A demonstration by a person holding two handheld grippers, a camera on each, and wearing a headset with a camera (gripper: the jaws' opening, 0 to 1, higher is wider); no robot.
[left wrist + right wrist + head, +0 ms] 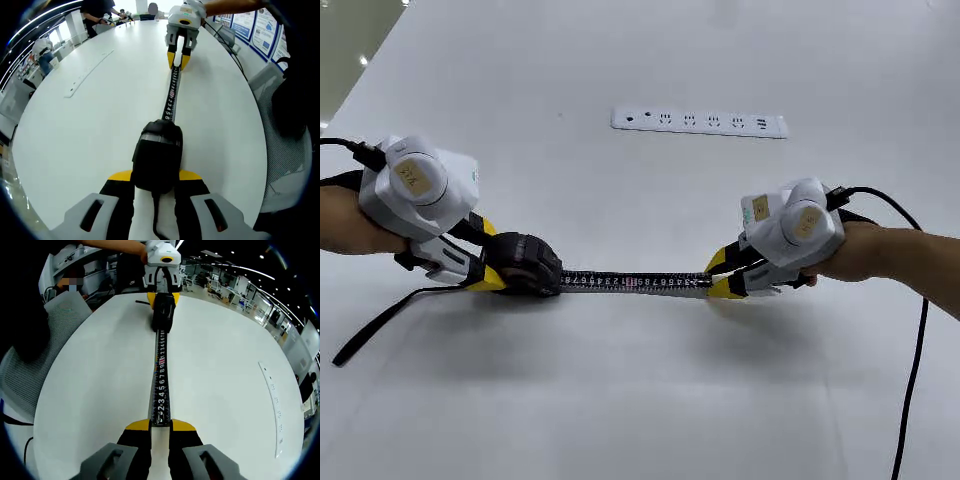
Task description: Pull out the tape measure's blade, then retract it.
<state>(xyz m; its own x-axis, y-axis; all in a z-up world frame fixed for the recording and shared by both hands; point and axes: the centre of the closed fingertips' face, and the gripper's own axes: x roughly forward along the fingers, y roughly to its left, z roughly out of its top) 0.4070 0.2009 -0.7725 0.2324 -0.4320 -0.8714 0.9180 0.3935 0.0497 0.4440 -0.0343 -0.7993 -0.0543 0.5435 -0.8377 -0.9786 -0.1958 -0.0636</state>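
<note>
The black tape measure case [523, 264] lies on the white table, and my left gripper [492, 272] is shut on it; the left gripper view shows the case [158, 155] held between the yellow-tipped jaws. A black blade with white numbers [635, 282] runs from the case to my right gripper [720, 281], which is shut on the blade's end. In the right gripper view the blade [161, 385] stretches straight away to the case [163, 312]. A black wrist strap [380, 322] trails from the case toward the near left.
A white power strip [700, 122] lies flat at the far middle of the table [640, 400]. A black cable [912, 370] hangs from the right gripper down the right side. Chairs and people stand beyond the table's rim in the gripper views.
</note>
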